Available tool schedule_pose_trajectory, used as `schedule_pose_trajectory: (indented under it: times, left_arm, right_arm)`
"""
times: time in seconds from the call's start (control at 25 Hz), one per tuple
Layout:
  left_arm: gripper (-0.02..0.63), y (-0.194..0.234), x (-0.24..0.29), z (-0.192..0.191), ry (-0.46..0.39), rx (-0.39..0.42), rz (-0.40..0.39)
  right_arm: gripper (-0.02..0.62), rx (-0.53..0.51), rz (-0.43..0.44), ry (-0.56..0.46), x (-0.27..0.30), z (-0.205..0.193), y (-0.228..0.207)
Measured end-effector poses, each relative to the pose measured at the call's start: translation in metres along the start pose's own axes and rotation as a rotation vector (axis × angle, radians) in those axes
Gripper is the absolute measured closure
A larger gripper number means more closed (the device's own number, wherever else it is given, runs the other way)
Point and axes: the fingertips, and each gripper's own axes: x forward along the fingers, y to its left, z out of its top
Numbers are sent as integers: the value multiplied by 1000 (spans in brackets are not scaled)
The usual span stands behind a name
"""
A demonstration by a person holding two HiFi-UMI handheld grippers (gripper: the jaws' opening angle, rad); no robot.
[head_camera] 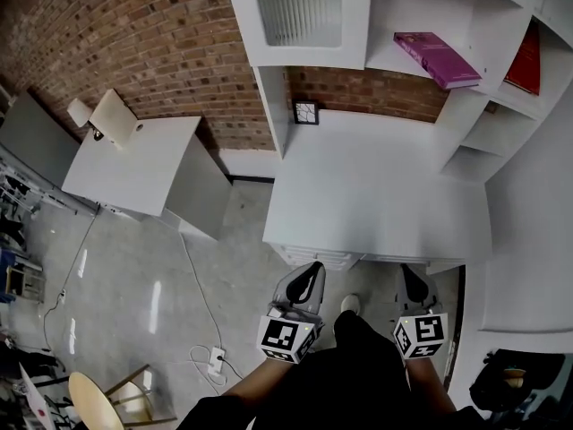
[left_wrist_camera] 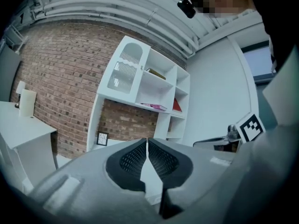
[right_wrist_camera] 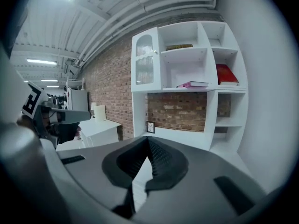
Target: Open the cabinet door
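A white shelf unit stands against the brick wall. Its upper left compartment is closed by a white cabinet door (head_camera: 298, 12) with a ribbed glass pane, seen also in the left gripper view as the cabinet door (left_wrist_camera: 124, 70) and in the right gripper view as the cabinet door (right_wrist_camera: 144, 64). My left gripper (head_camera: 311, 272) is shut and empty, held in front of the white desk (head_camera: 376, 204), well short of the door. My right gripper (head_camera: 411, 276) is beside it, also shut with nothing in it. Both point toward the shelves.
A magenta book (head_camera: 436, 59) and a red book (head_camera: 528, 61) lie in open shelves. A small framed picture (head_camera: 306, 112) leans at the desk's back. To the left stand a lower white cabinet (head_camera: 134, 164) with a lamp, cables and a power strip (head_camera: 216, 360) on the floor.
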Motion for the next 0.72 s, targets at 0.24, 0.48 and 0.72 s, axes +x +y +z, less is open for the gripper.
schedule_pose_trajectory:
  times: [0.24, 0.48, 0.72]
  left_arm:
    - [584, 5, 65, 14, -11, 9, 33]
    - [584, 4, 118, 21, -16, 26, 52]
    - [584, 3, 154, 29, -31, 30, 67]
  right_arm:
    - [595, 11, 47, -23, 50, 24, -44]
    - [595, 27, 64, -19, 84, 28, -84]
    - [595, 22, 75, -30, 113, 37, -115]
